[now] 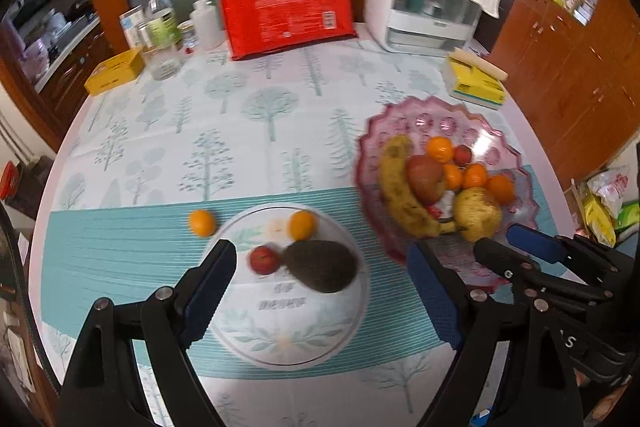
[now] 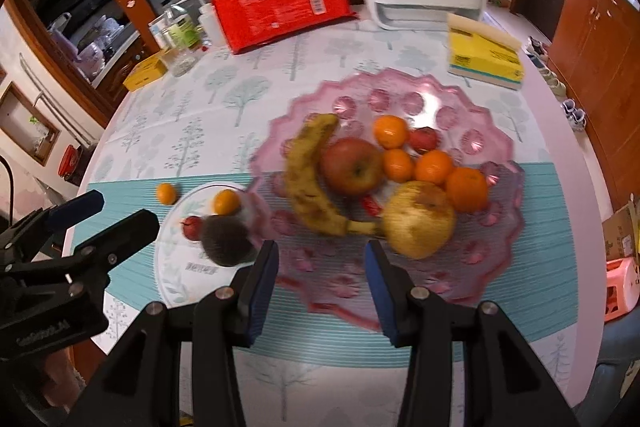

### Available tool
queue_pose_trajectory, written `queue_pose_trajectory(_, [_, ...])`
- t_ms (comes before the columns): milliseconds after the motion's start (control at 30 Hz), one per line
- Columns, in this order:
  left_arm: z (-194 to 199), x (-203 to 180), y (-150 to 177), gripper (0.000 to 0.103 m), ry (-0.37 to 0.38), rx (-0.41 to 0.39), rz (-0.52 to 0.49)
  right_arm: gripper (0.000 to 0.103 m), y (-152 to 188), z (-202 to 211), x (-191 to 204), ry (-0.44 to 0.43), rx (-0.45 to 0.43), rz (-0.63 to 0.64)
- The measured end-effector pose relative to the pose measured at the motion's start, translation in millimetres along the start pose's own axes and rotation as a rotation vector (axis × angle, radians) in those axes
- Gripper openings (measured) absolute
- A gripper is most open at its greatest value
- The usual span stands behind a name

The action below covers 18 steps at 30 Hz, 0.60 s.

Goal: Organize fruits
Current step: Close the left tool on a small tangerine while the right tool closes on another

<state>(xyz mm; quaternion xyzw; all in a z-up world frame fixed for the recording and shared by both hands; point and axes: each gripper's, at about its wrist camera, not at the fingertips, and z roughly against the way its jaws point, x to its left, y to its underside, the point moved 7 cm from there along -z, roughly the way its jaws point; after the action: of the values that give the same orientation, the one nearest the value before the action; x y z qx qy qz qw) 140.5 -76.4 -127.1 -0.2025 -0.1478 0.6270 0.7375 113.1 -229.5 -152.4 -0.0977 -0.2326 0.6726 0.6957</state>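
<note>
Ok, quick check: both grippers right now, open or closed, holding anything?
Left gripper: open, empty, above the white round plate.
Right gripper: open, empty, above the pink scalloped glass bowl.

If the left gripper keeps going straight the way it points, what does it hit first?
Probably the dark oval avocado on the white floral plate, which lies between the open left gripper fingers; the small red fruit sits beside it. Depth is unclear.
</note>
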Motion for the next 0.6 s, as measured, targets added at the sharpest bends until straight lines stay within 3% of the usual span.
queue_pose_trajectory(333, [8,93,4,0.086,-0.028,-0.016,0.075,0.045,-8,-6,69,0.001,-0.035,0.049])
queue_pose_trajectory(600, [-16,154,12,0.086,-0.06,0.02,0.071,0.045,-19,-34,109,0.0,-0.021,0.087])
